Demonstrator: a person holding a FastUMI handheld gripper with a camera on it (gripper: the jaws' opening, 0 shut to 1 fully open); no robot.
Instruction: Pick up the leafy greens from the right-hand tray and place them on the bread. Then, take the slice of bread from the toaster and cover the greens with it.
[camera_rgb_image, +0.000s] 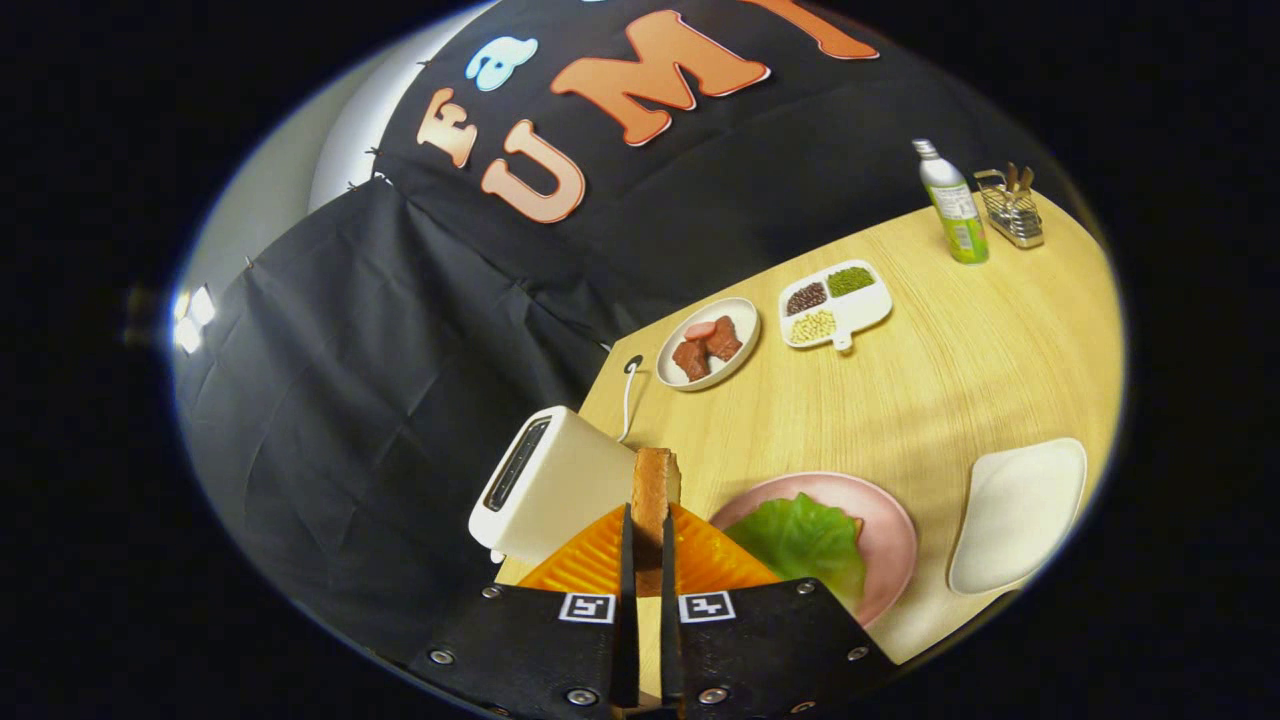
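Your gripper (648, 525) has both fingers clamped on the slice of bread (655, 490), held edge-on and upright between them. The toaster (550, 485) sits just beside the slice, tilted in view, on the wooden table (930, 380). The leafy greens (800, 540) lie on the pink plate (885, 530), just ahead of the fingers. An empty white tray (1015, 515) rests beyond the plate. Farther off: a dish of meat (708, 343), a divided dish of beans (835, 303), a bottle (953, 203).
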